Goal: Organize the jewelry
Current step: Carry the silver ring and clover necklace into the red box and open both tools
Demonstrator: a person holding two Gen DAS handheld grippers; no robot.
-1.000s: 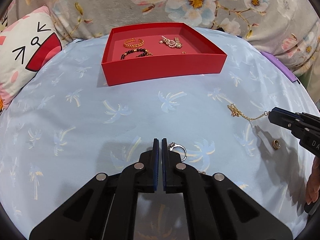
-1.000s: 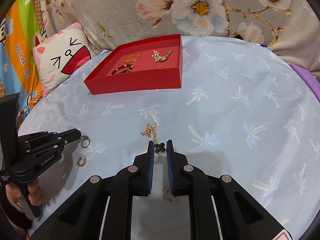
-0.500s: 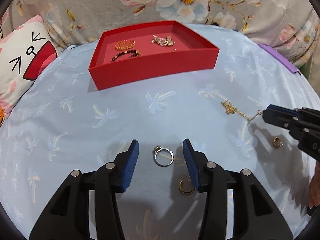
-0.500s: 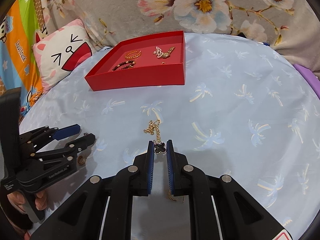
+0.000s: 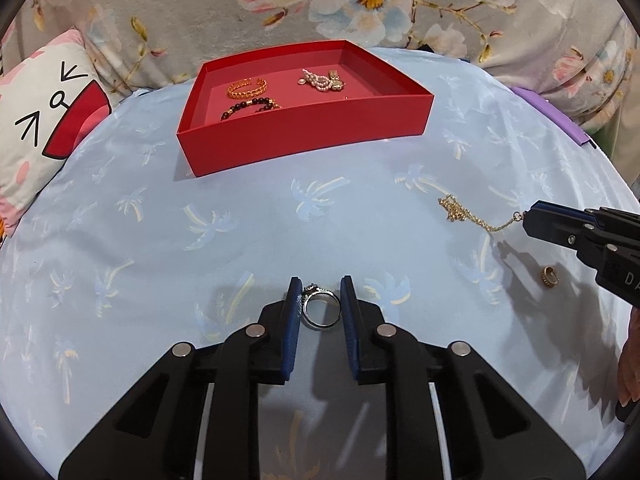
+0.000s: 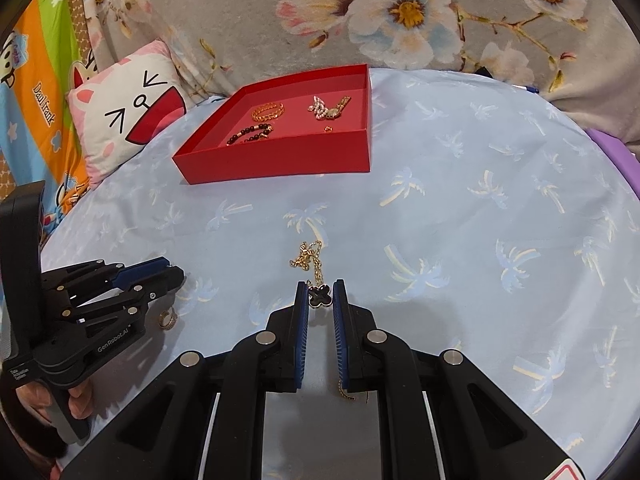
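While silver ring (image 5: pixel 320 310) lies flat on surface (image 5: pixel 240 248) between fingers of half-open left claw (image 5: pixel 320 300), close slowly, keep tips low. Right claw (image 6: pixel 321 298) pinches clover pendant (image 6: pixel 320 296); lift gently toward red tray (image 5: pixel 304 136).

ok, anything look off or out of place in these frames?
Nothing damaged or spilled. Loose pieces are not yet in the red tray: silver ring between the left gripper fingers, gold chain with its black clover pendant in the right gripper, two gold rings on the cloth.

Bright, sharp, soft shadows, fisheye-warped edges
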